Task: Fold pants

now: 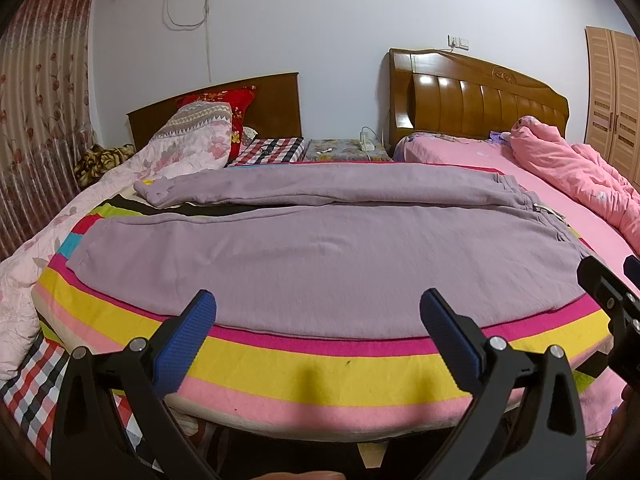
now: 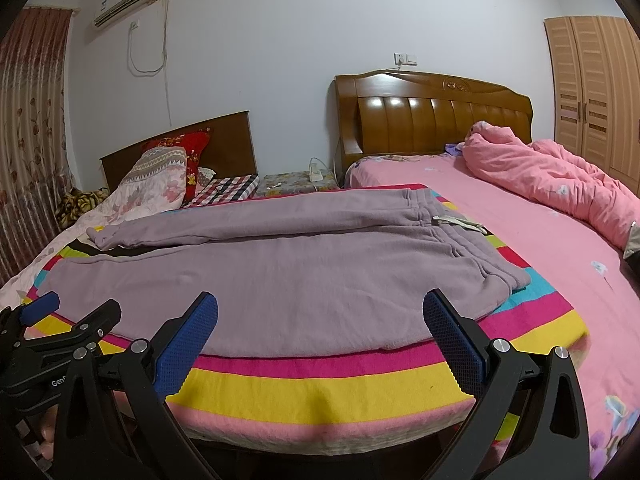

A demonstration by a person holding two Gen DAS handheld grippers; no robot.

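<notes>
**Pants laid flat, nothing gripped**

The mauve fleece pants (image 1: 320, 256) are spread across the frame's middle on the striped multicolour blanket (image 1: 320, 364), waistband at right. The left hand-held gripper (image 1: 318, 312) and right hand-held gripper (image 2: 320, 312) are held spread apart and empty, low in frame. The blanket could be pinched along with the fleece if the near hem is taken too deep

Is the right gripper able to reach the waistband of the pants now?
Probably yes: the right gripper is open, and nothing lies between it and the waistband of the pants.
</notes>
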